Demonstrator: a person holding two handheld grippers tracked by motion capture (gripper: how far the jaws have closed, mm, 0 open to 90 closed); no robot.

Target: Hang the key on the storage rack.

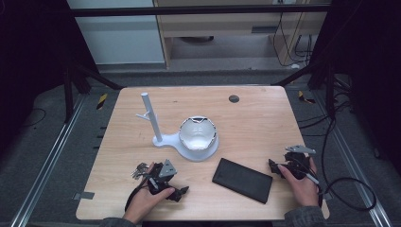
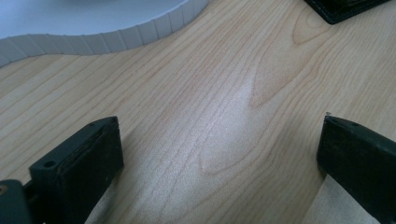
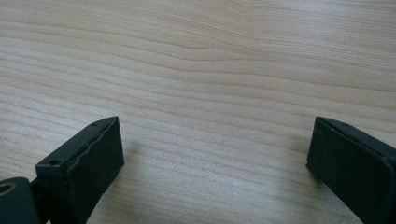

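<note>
A wooden table point(image 1: 255, 118) fills mid-frame; white stand point(image 1: 189, 142) at centre, black slab point(image 1: 242, 179) lower right. Left gripper point(image 2: 219, 144) and right gripper point(image 3: 215, 144), low in frame, gape wide, holding nothing.

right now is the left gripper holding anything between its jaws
No, in the left gripper view the left gripper has its jaws spread wide with nothing but bare wooden table between them.

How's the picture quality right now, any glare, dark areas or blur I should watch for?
High view: table evenly lit, surroundings very dark, white bowl bright with shiny spots. Left gripper view: pale sheen on the wood between the open jaws, white stand base soft at top. Right gripper view: sharp wood grain, soft shadows beside each jaw, no glare.
</note>
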